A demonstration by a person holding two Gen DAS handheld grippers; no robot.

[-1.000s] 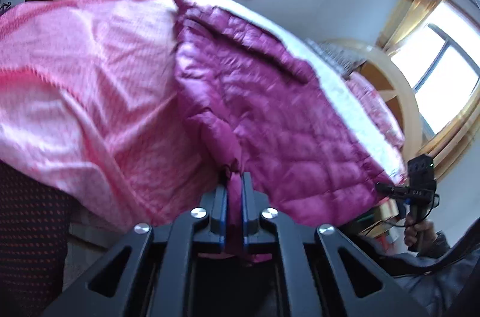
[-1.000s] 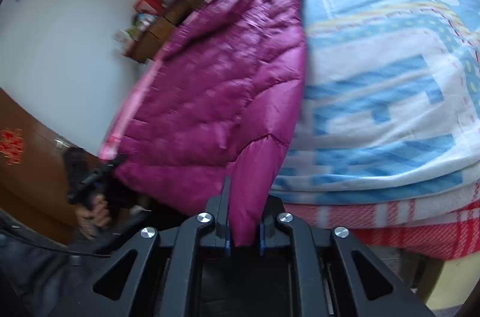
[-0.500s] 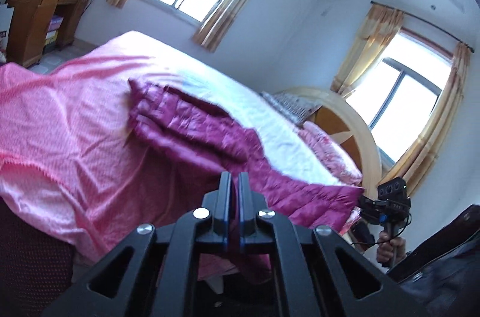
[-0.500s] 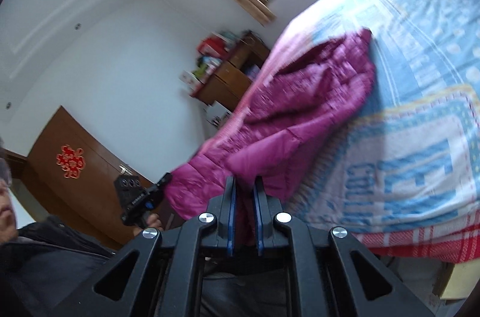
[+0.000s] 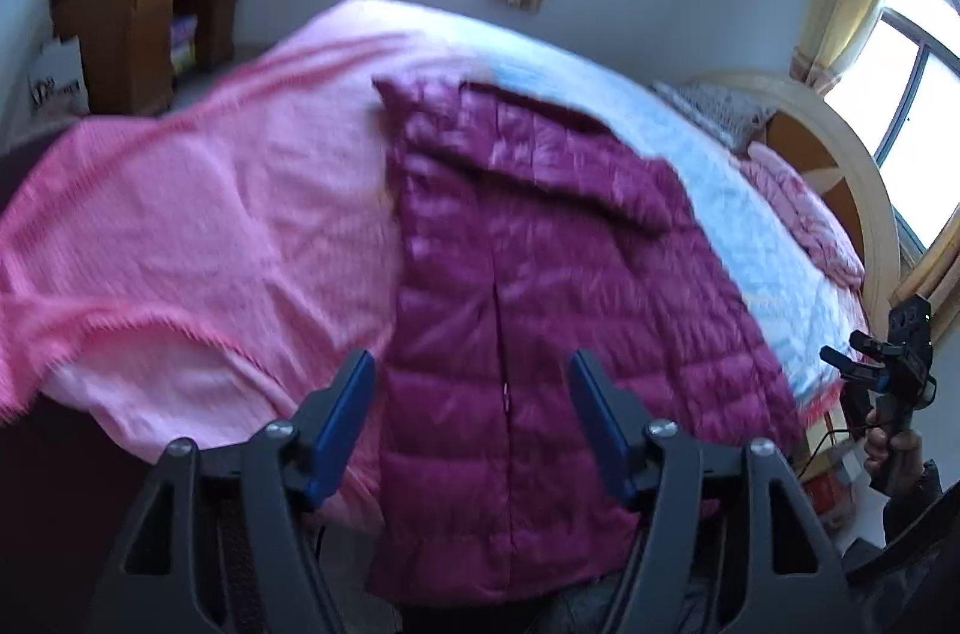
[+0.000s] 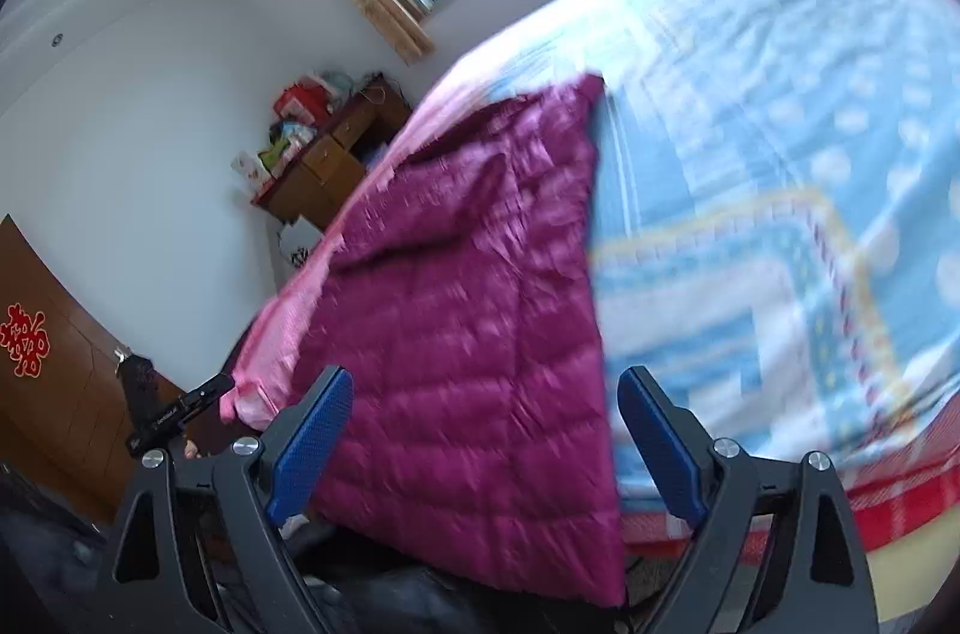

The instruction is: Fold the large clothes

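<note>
Magenta quilted jacket (image 5: 540, 286) lies spread on the bed (image 5: 198, 226), its hem hanging over the near edge; you have laid it out, and no fold appears made yet. Your left claw (image 5: 471, 418) and right claw (image 6: 483, 439) are both opening, pads clear of the fabric, the jacket lying beyond the gap. Judge the folding as still ahead
</note>
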